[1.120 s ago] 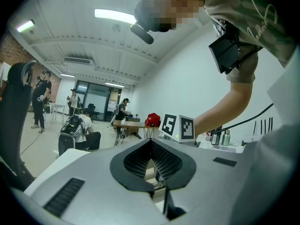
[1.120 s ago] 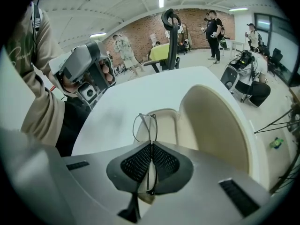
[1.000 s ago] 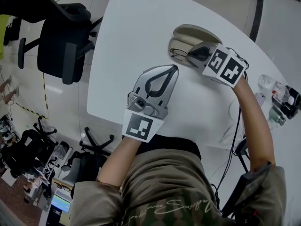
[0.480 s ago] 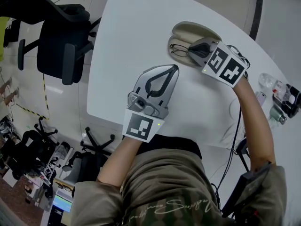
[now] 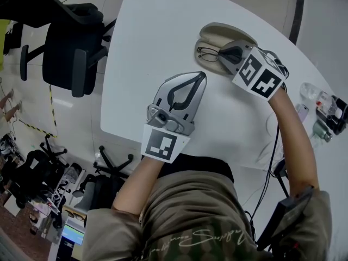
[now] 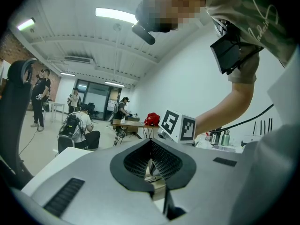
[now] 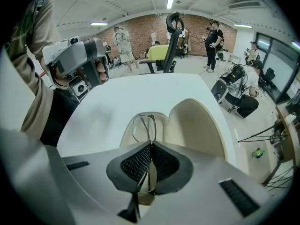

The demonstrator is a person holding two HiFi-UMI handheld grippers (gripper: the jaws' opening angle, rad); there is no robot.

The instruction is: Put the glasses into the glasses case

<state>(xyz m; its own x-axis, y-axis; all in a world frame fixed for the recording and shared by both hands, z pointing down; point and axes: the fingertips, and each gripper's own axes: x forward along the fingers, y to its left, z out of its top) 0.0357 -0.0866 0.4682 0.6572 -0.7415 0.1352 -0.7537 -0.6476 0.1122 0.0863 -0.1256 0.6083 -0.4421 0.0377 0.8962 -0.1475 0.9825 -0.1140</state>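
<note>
A beige glasses case lies open on the white table. Thin black-framed glasses sit over its nearer half, one lens showing in the right gripper view above the case. My right gripper is shut on the glasses at their right end, its jaws closed together. My left gripper rests on the table nearer me, left of the case, shut with nothing held. It also shows in the right gripper view.
Bottles and small items stand at the table's right edge, with a cable running off it. A black office chair stands on the floor left of the table. People work at desks in the background.
My right gripper has carried the glasses a little farther from me, over the case's nearer half. The left gripper has stayed put.
</note>
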